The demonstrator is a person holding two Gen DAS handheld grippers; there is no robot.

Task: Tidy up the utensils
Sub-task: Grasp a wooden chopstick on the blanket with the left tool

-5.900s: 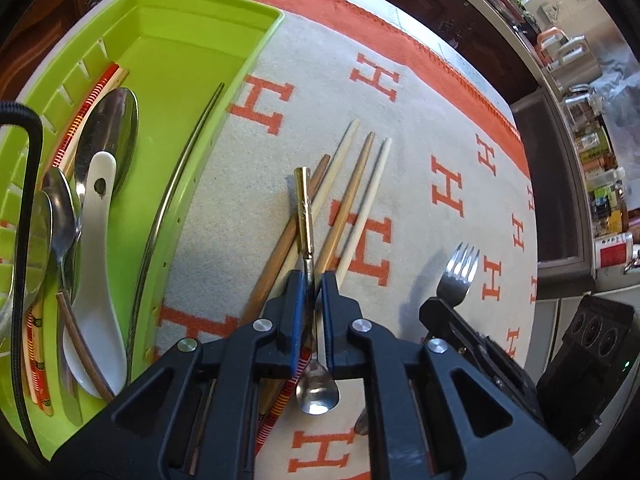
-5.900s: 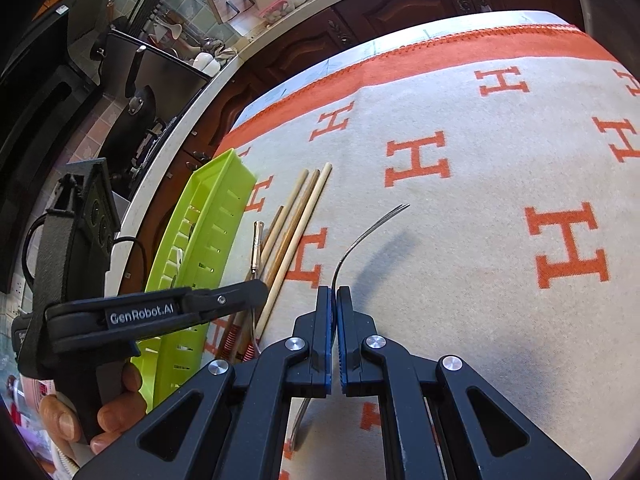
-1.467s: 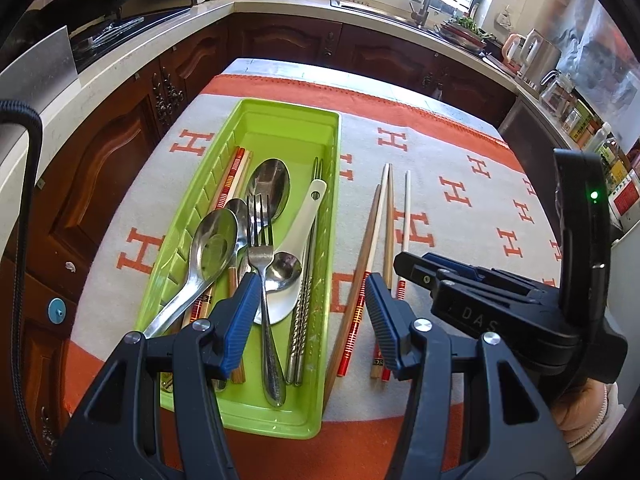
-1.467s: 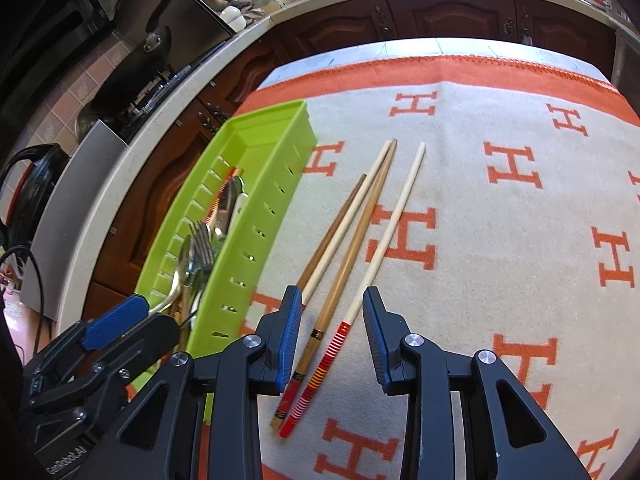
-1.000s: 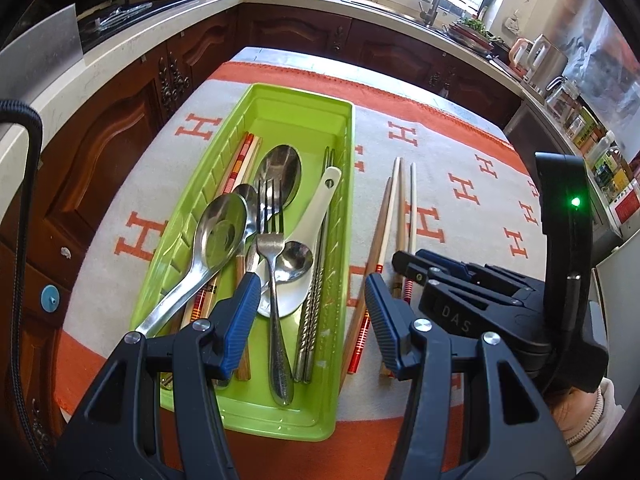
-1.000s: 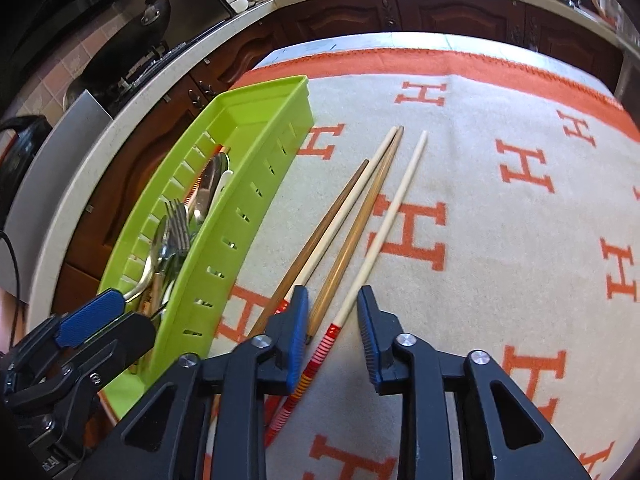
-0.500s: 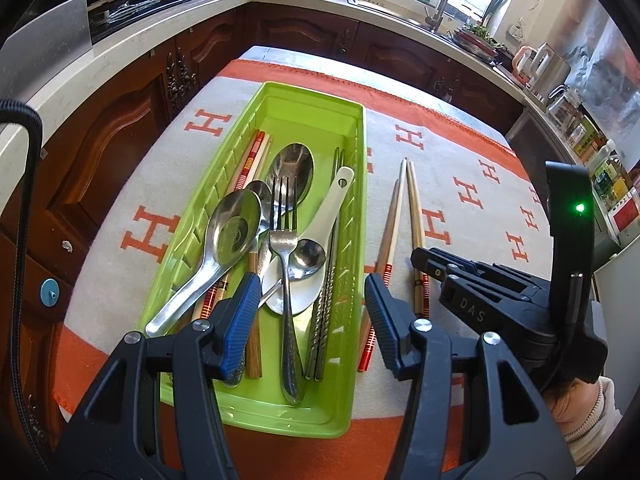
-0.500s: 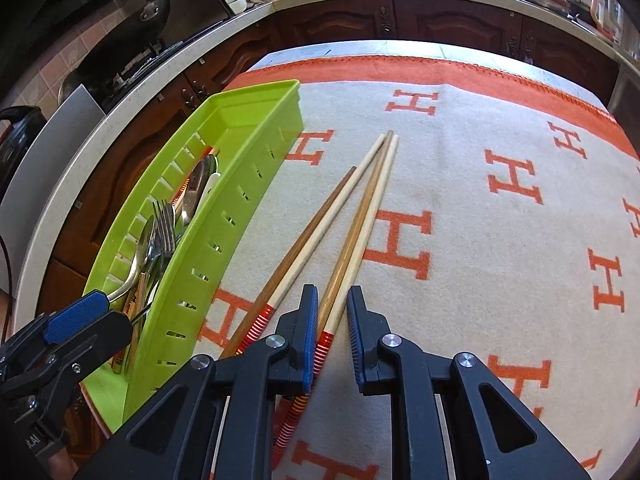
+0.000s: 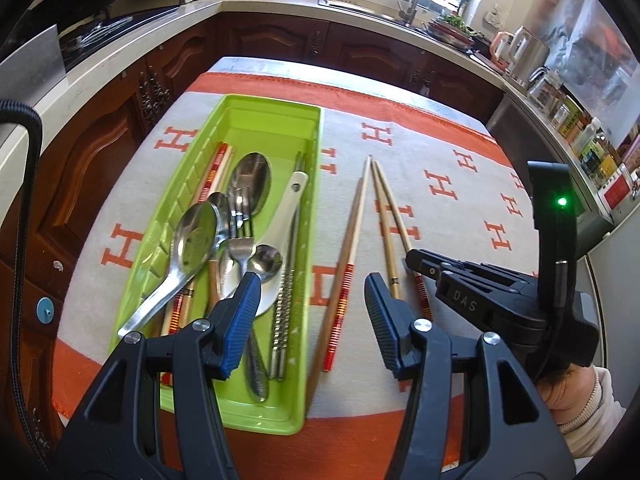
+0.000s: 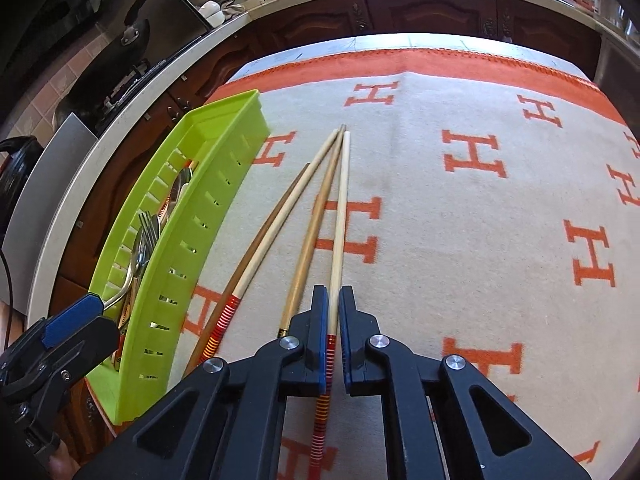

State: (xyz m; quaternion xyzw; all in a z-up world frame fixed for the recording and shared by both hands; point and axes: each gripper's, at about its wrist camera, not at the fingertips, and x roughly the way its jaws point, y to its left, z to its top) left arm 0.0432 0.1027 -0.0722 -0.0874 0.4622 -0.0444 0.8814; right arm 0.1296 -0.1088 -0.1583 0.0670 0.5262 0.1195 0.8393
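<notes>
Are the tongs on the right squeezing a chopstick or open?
Squeezing. The right tongs are nearly shut on a pale chopstick, its striped end between the pads.

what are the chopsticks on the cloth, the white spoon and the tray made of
Chopsticks on the cloth: probably wood or bamboo, matte tan, some with painted red-striped ends.
White spoon: likely glazed ceramic, though glossy melamine would look alike.
Tray: lime-green plastic, smooth moulded walls with slots.

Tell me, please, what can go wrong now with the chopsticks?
The right gripper pinches one pale chopstick near its striped end, so the long free end may swing or slip. The brown chopstick lies against it and may be dragged along. The green tray is already crowded, so it may land crooked.
</notes>
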